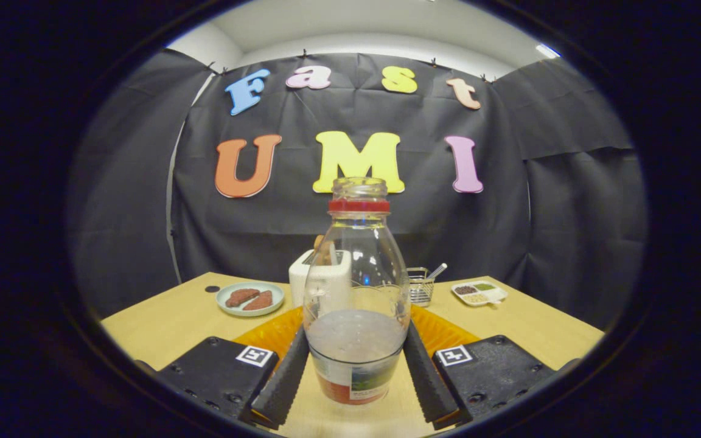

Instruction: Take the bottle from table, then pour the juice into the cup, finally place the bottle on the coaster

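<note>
A clear bottle (356,292) with a red neck ring and no cap stands upright between my fingers, with greyish juice filling its lower part. My gripper (356,333) is shut on the bottle, and both ribbed black fingers (286,374) press on its lower sides. An orange ribbed coaster (268,333) lies on the table just behind the bottle, partly hidden by it and by my fingers. Through the bottle's glass I see a faint curved rim that may be a clear cup; I cannot tell for sure.
On the wooden table (162,322) beyond the bottle stand a white toaster (317,277), a teal plate (250,298) with two brown pieces, a wire basket (421,286) with a utensil, and a small white divided tray (479,294).
</note>
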A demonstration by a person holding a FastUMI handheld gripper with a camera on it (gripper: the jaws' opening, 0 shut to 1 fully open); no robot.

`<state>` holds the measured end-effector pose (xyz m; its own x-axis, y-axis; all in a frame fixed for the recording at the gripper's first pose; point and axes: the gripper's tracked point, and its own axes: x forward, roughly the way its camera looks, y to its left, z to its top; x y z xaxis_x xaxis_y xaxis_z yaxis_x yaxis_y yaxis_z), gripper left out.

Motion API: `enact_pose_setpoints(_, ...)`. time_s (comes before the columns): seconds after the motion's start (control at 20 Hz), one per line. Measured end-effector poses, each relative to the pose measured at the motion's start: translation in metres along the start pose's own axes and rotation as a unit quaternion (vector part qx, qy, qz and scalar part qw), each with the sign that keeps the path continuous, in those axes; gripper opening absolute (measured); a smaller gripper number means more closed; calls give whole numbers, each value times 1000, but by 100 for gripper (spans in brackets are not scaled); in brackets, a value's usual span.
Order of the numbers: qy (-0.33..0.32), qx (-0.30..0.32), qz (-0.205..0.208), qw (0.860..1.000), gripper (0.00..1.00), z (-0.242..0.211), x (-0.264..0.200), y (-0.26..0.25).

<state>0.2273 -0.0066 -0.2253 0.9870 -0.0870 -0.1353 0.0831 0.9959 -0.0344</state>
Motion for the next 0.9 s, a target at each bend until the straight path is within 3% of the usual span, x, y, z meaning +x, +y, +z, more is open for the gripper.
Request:
enact_pose_setpoints(0.5,30,1,0,1000,83,-67,48,-11)
enact_pose_setpoints(0.9,38,15,19,999,83,-71,52,-6)
